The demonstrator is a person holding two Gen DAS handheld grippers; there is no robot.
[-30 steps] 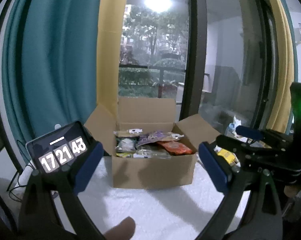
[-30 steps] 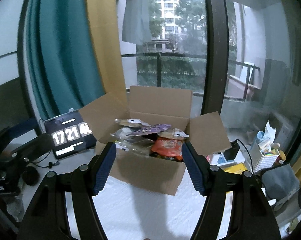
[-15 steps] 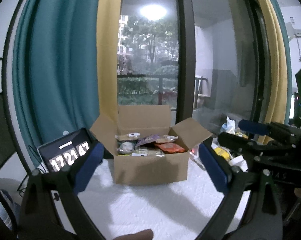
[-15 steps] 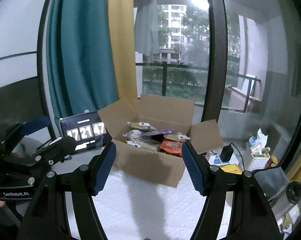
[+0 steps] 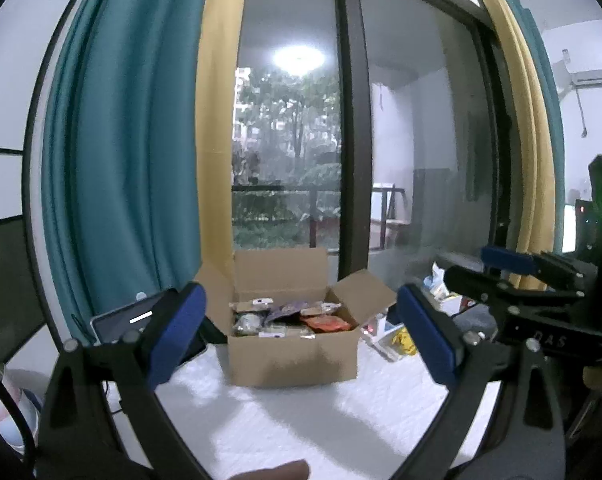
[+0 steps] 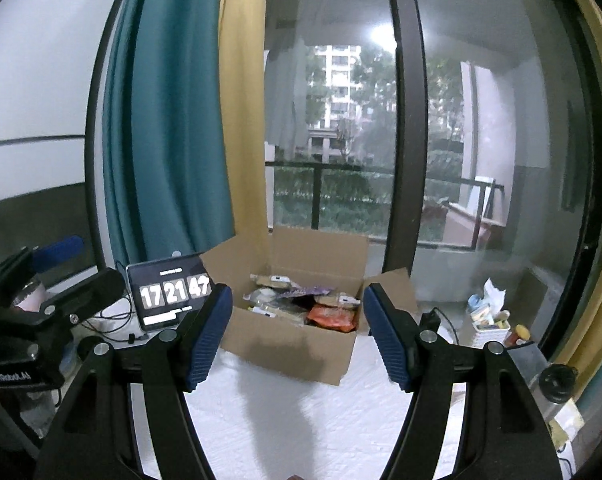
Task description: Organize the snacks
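Centrally, boxy brown cardboard carton [image 5: 293,354]

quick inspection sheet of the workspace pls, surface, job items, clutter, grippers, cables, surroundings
surface: white textured cover, bare in front of the box
job's things: open cardboard box with flaps up, filled with snack packets
clutter: tablet clock left of box; white basket of small items to its right
grippers: left gripper and right gripper both open, empty, short of the box
cables: thin leads by the tablet
surroundings: glass balcony door, teal curtain, yellow curtain
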